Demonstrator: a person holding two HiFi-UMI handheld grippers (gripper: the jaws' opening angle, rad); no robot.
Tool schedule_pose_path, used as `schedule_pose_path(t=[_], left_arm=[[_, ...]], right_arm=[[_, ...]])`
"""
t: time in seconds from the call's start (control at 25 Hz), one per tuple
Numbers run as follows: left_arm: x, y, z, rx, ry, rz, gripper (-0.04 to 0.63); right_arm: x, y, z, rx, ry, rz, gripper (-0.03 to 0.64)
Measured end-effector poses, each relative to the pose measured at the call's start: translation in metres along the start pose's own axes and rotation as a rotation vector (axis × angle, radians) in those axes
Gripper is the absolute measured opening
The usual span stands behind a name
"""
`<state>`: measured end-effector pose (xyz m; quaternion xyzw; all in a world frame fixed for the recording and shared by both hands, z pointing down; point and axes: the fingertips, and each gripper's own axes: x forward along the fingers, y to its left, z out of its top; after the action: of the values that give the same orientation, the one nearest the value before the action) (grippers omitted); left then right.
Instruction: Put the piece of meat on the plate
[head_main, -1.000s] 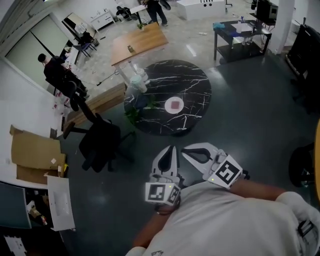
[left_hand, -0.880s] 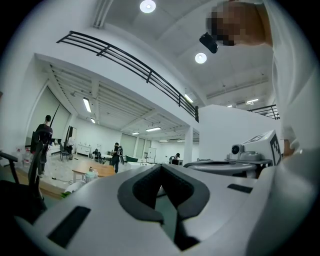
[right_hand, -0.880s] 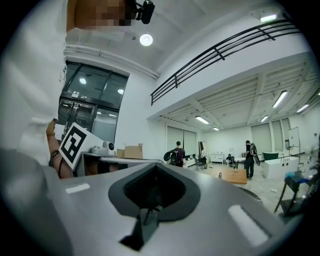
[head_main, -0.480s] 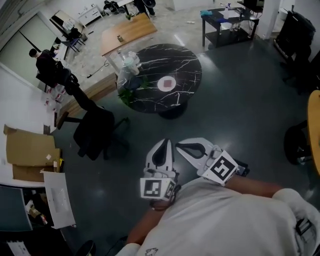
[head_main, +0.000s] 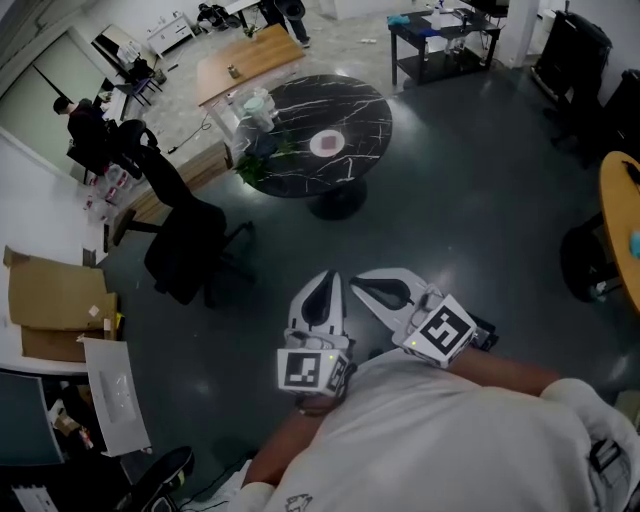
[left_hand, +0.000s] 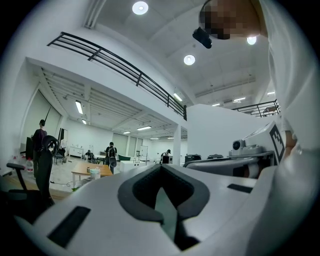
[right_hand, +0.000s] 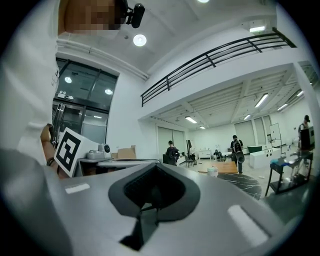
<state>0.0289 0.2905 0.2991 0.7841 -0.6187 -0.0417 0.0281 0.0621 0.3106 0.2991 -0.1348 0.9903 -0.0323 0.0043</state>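
Observation:
A white plate (head_main: 327, 144) with a pinkish-red piece of meat (head_main: 328, 145) on it sits on the round black marble table (head_main: 352, 105), far ahead across the floor. Both grippers are held close to my body, side by side, well short of the table. My left gripper (head_main: 325, 278) is shut with nothing in it; its jaws meet in the left gripper view (left_hand: 161, 167). My right gripper (head_main: 362, 282) is also shut and empty, jaws together in the right gripper view (right_hand: 155, 167). Both point level toward the room.
A black office chair (head_main: 185, 240) stands left of the path. Flattened cardboard (head_main: 55, 300) lies at the left. Beyond the marble table are a wooden table (head_main: 250, 60), a black desk (head_main: 440, 40) and people (head_main: 85, 125). An orange table's edge (head_main: 620, 220) shows right.
The marble table with the plate has shrunk and slid up in the head view, so I am farther from it. Both grippers stay shut near my body.

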Motion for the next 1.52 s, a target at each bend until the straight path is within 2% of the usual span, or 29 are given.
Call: schedule_pose_path(t=[0.44,0.84,1.04,1.52], left_arm=[[-0.041,-0.052,0.006,0.008,-0.021,-0.031,0.006],[-0.062,-0.133,-0.009,0.008,-0.028,0.018,0.006],[-0.074,-0.177,-0.017,0.018,-0.019,0.01,0.006],[-0.096,-0.232,-0.015,0.026,-0.031,0.022,0.006]], right_arm=[[-0.051,0.037,0.01,-0.028,-0.012,-0.029,0.002],[-0.13,0.05,0.001,-0.021,0.001,-0.003,0.002],[-0.172,0.062,-0.004,-0.039,0.011,-0.003,0.002],[-0.229,0.077,0.002,-0.036,-0.014,-0.001,0.002]])
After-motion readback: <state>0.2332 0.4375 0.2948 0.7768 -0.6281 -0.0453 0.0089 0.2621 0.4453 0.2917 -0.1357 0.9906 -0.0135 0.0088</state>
